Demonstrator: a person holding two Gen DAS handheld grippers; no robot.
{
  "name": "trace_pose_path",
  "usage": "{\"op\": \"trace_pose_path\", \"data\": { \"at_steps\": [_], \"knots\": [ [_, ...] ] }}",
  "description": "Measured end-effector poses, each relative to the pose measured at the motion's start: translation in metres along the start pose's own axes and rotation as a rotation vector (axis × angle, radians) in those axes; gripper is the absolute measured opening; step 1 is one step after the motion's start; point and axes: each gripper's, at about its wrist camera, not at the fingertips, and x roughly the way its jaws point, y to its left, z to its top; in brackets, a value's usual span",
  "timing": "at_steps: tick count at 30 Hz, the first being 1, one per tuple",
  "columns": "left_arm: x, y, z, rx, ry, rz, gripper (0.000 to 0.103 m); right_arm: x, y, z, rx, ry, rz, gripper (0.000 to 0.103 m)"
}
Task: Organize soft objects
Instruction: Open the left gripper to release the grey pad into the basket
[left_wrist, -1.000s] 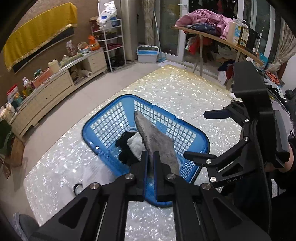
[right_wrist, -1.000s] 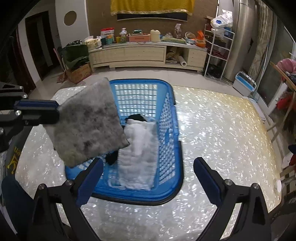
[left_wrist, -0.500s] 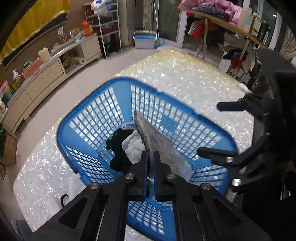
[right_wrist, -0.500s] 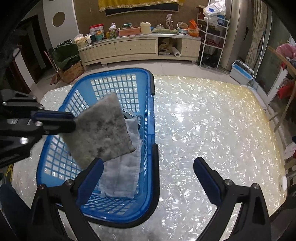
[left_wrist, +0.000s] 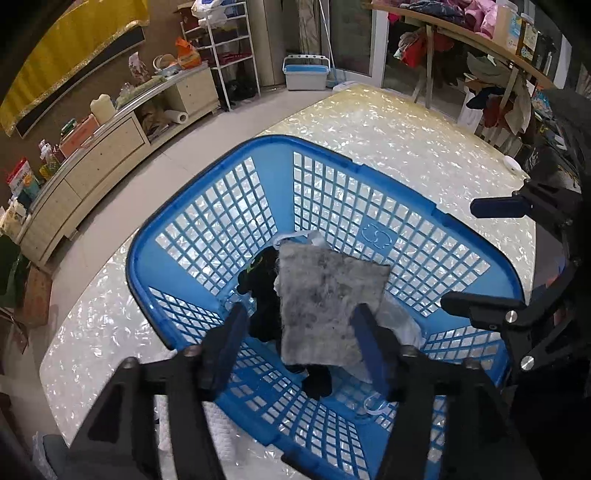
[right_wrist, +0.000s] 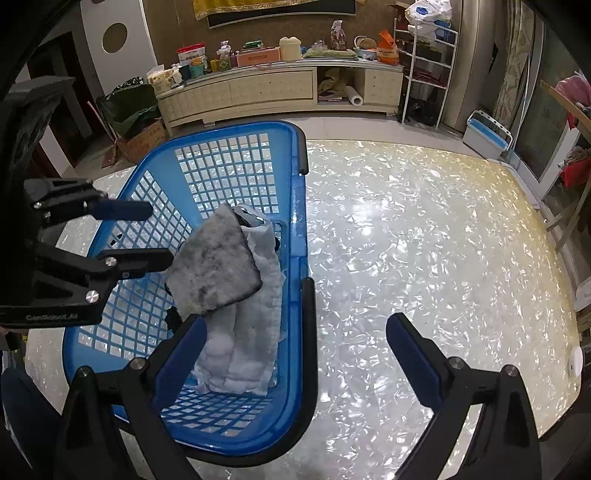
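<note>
1. My left gripper (left_wrist: 297, 332) is spread wide with nothing between its fingers, poised over the blue basket (left_wrist: 373, 162).
2. The grey fuzzy pad (left_wrist: 325, 295) lies inside that basket, draped flat over a white fluffy cloth (right_wrist: 243, 347) and a black soft item (left_wrist: 264, 295).
3. My right gripper (right_wrist: 291, 354) is wide open too, empty, above the basket's near rim and the pearly table (right_wrist: 424, 229).
4. I judge the pad light and floppy, with enough body to keep its square shape. It is not fragile, and the pile should grip well.
5. To lift it again, I would pinch a free corner or edge.
6. Writing: an embossed logo on the basket wall is unreadable; the left gripper's frame lettering is too blurred to read.
</note>
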Motion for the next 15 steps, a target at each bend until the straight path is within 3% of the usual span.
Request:
{"op": "trace_pose_path", "data": {
  "at_steps": [2,15],
  "knots": [
    [-0.005,-0.001,0.0,0.001,-0.007,0.005,0.076,-0.002,0.0,-0.001,0.001,-0.001,0.004,0.098],
    [-0.046,-0.007,-0.023,-0.022,-0.031,0.034,0.083,-0.021,0.019,-0.004,-0.013,-0.033,0.017,0.098]
  ]
}}
